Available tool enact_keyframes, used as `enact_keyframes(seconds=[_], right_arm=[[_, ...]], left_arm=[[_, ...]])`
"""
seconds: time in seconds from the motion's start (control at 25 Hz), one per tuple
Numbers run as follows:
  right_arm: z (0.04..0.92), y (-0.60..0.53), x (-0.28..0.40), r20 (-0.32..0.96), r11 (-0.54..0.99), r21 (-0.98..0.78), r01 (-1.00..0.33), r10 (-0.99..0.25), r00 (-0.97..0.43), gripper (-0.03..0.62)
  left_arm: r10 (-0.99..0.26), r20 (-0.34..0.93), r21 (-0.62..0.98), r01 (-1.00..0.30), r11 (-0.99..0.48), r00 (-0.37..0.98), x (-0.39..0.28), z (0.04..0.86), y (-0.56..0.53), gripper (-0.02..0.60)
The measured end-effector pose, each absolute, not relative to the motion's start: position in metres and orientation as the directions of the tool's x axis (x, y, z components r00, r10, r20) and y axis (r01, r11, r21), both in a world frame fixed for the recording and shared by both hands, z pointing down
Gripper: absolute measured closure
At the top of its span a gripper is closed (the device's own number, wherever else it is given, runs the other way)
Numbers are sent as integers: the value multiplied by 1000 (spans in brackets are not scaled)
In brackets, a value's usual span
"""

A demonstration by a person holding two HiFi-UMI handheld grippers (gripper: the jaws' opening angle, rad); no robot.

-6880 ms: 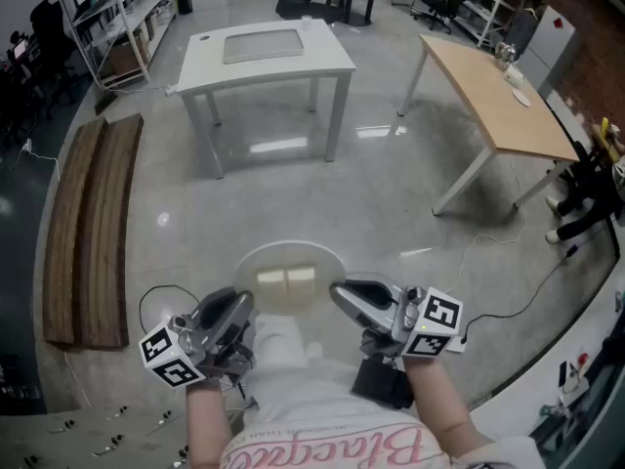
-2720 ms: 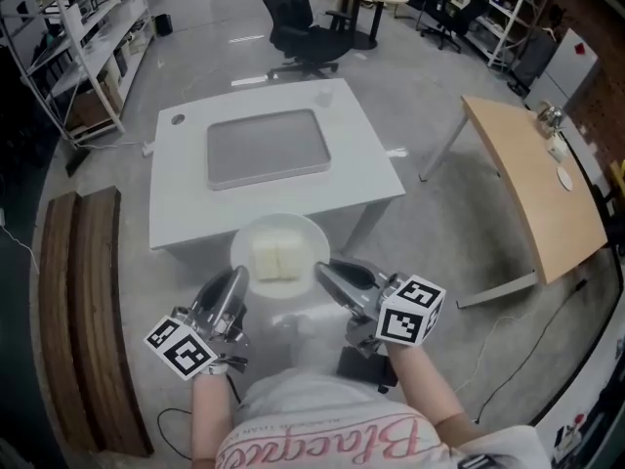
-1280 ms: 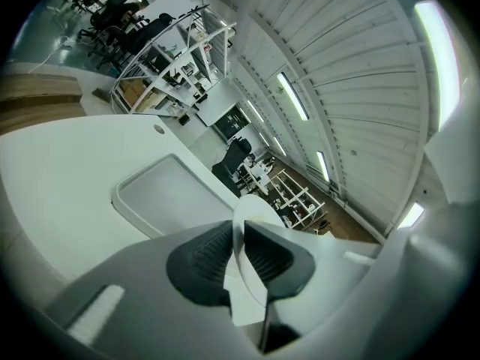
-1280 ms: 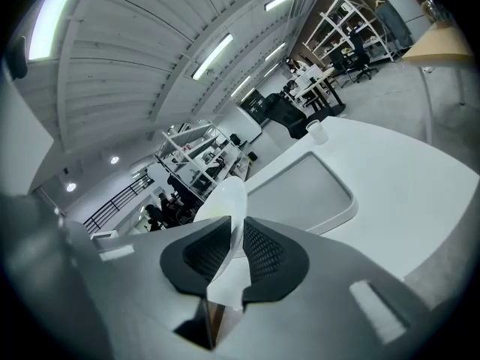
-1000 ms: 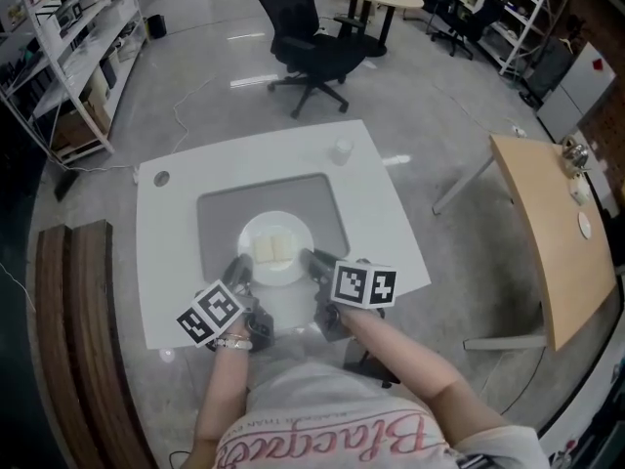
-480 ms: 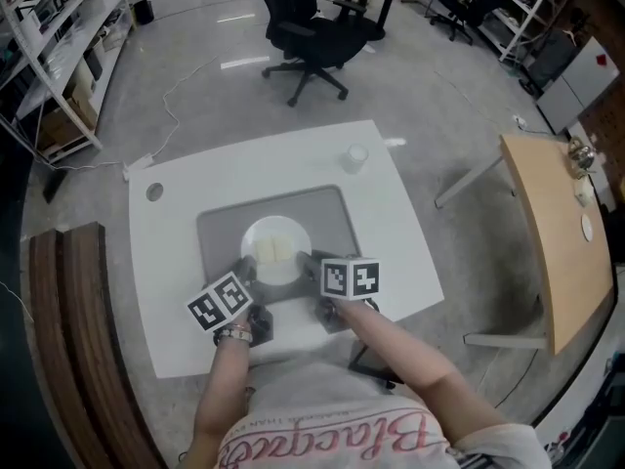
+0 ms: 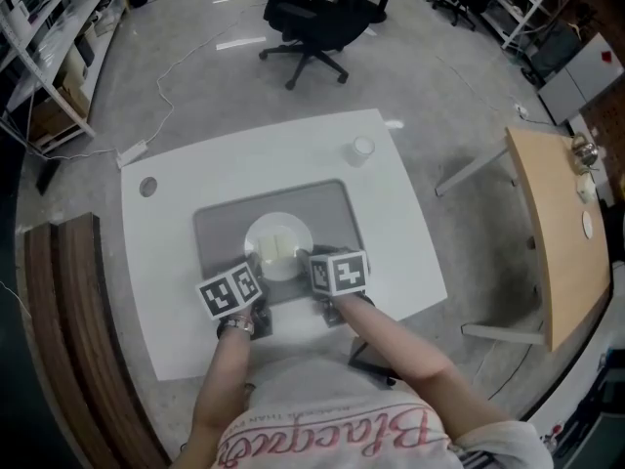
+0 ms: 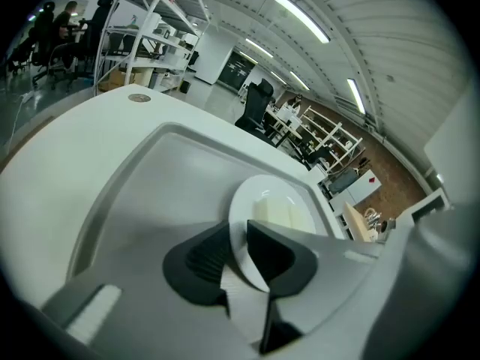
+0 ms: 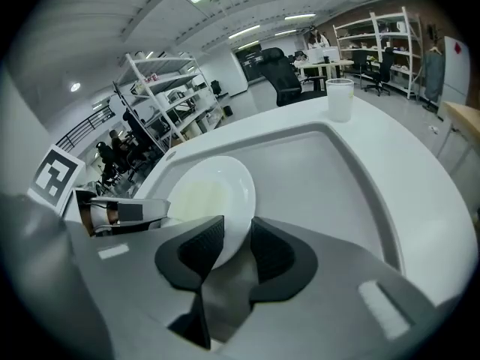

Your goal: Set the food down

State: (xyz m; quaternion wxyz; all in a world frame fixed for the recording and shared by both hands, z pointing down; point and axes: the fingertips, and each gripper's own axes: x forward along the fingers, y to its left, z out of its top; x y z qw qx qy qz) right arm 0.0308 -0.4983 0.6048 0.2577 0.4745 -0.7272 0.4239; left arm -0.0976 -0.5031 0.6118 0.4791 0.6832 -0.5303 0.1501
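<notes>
A white plate with pale yellow blocks of food rests on the grey tray of the white table. My left gripper is at the plate's near-left rim and my right gripper at its near-right rim. In the left gripper view the plate rim passes between the left gripper jaws, which are opening, with a gap at the pads. In the right gripper view the plate edge lies likewise between the opening jaws of the right gripper.
A plastic cup stands at the table's far right corner, also visible as the cup in the right gripper view. A black office chair is beyond the table, a wooden bench to the left, a wooden table to the right.
The plate was carried from over the floor to the table and now sits on the grey tray. Over the last second both grippers' jaws have spread around its rim.
</notes>
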Motion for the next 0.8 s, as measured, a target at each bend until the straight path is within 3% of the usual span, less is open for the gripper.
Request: enact_keyframes(seconds=[0.32, 0.56, 0.8], right_arm=[[603, -499, 28, 797, 191, -322, -927, -475, -374, 464], [593, -509, 44, 770, 178, -260, -949, -555, -315, 442], [551, -512, 52, 668, 258, -313, -914, -624, -405, 505]], left_arm=[[-571, 741, 413, -910, -25, 352, -98, 610, -504, 499], [-595, 727, 403, -915, -34, 343, -102, 604, -509, 442], [-667, 666, 429, -903, -26, 335, -115, 579, -513, 454]])
